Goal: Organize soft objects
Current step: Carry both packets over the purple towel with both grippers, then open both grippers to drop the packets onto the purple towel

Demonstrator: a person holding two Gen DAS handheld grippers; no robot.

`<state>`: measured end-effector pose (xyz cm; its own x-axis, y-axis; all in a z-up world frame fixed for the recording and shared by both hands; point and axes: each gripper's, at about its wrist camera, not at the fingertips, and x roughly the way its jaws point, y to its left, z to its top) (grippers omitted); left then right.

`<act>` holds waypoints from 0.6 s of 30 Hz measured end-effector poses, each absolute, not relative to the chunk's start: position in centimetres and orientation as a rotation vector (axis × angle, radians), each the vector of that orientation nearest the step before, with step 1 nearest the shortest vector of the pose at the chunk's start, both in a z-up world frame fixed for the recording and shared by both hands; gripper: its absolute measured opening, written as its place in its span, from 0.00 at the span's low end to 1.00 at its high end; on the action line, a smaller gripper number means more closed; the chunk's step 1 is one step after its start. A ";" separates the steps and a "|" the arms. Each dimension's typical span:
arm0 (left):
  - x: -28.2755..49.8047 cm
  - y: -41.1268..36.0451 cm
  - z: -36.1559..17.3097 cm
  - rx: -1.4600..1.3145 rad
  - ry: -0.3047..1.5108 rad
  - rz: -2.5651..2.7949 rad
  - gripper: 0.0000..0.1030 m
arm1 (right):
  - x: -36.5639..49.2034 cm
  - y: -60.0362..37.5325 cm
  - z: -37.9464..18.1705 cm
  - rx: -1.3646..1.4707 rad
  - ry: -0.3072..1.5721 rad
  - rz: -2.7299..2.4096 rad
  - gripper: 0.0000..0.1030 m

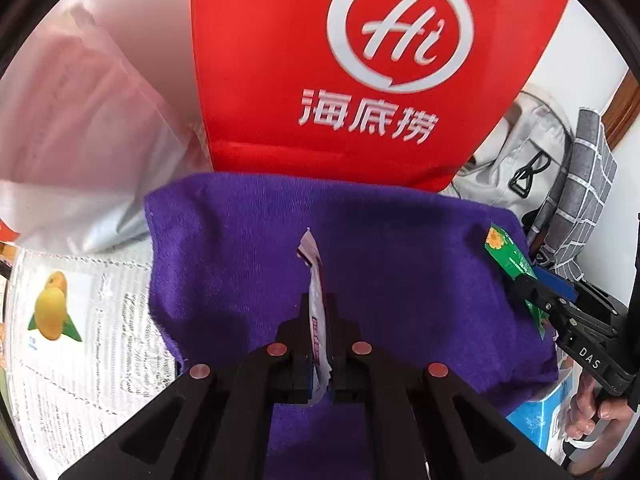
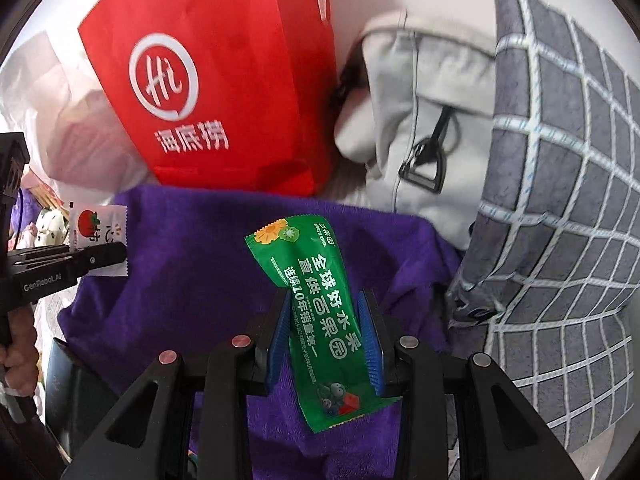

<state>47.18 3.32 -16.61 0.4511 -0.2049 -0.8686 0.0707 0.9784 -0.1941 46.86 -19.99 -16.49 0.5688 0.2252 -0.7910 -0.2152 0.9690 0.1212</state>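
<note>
A purple towel (image 1: pixel 400 264) lies spread below both grippers; it also shows in the right wrist view (image 2: pixel 180 280). My left gripper (image 1: pixel 319 312) is shut on a white sachet (image 1: pixel 316 276) with a tomato print, held edge-on above the towel; the sachet shows flat in the right wrist view (image 2: pixel 98 236). My right gripper (image 2: pixel 326 312) holds a green sachet (image 2: pixel 320 320) between its blue pads (image 2: pixel 370 344), above the towel. The green sachet also shows in the left wrist view (image 1: pixel 506 252), at the towel's right edge.
A red paper bag (image 1: pixel 320 60) with a white logo stands behind the towel. A grey backpack (image 2: pixel 420 120) and a grey checked cloth (image 2: pixel 560 200) lie to the right. A translucent plastic bag (image 1: pixel 72 120) and a printed sheet with a mango picture (image 1: pixel 52 312) lie left.
</note>
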 end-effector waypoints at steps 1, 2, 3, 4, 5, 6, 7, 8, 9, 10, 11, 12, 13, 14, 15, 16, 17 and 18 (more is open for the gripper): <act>47.3 3.3 -16.8 -0.144 1.097 -0.176 0.04 | 47.0 -20.0 -16.7 0.019 0.940 0.265 0.33; 47.4 3.3 -17.0 -0.152 1.102 -0.181 0.04 | 47.2 -19.9 -16.9 0.020 0.947 0.269 0.33; 47.4 3.2 -17.1 -0.157 1.103 -0.188 0.04 | 47.3 -19.9 -17.1 0.020 0.956 0.271 0.33; 47.5 3.2 -17.2 -0.161 1.105 -0.195 0.04 | 47.3 -19.9 -17.3 0.019 0.961 0.269 0.33; 47.4 3.2 -17.4 -0.165 1.105 -0.199 0.04 | 47.4 -19.9 -17.5 0.017 0.965 0.267 0.33; 47.7 3.1 -17.5 -0.169 1.105 -0.200 0.04 | 47.5 -19.9 -17.7 0.015 0.973 0.265 0.33; 47.8 3.0 -17.6 -0.172 1.105 -0.200 0.04 | 47.6 -19.9 -17.9 0.015 0.980 0.264 0.33; 47.8 3.1 -17.7 -0.174 1.106 -0.201 0.04 | 47.7 -19.8 -18.2 0.014 0.988 0.265 0.33; 47.9 3.1 -17.8 -0.180 1.108 -0.201 0.04 | 47.8 -19.8 -18.4 0.012 0.994 0.266 0.33; 48.1 3.1 -18.0 -0.186 1.109 -0.202 0.04 | 47.9 -19.7 -18.6 0.011 0.998 0.268 0.33; 48.1 3.1 -18.1 -0.191 1.109 -0.203 0.04 | 48.0 -19.7 -18.9 0.013 1.004 0.270 0.33; 48.2 3.1 -18.1 -0.194 1.108 -0.204 0.04 | 48.0 -19.6 -19.0 0.016 1.007 0.271 0.34; 48.2 3.1 -18.2 -0.197 1.108 -0.204 0.04 | 48.0 -19.7 -19.1 0.018 1.009 0.271 0.34; 48.2 3.0 -18.2 -0.199 1.106 -0.205 0.04 | 48.0 -19.6 -19.1 0.020 1.011 0.271 0.36; 48.2 3.2 -18.1 -0.203 1.104 -0.208 0.05 | 48.0 -19.6 -19.2 0.021 1.013 0.272 0.36; 48.2 3.4 -18.1 -0.209 1.104 -0.210 0.10 | 48.0 -19.4 -19.1 0.018 1.014 0.272 0.37; 48.3 3.4 -18.1 -0.213 1.103 -0.211 0.15 | 48.0 -19.2 -19.2 0.012 1.012 0.273 0.39; 48.2 3.6 -18.0 -0.215 1.102 -0.210 0.27 | 48.0 -19.0 -19.2 0.003 1.008 0.280 0.44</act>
<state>48.24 3.58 -18.04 0.4364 -0.2728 -0.8574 0.0609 0.9597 -0.2744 47.98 -18.97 -19.15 0.5011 0.2330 -0.8334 -0.2298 0.9643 0.1314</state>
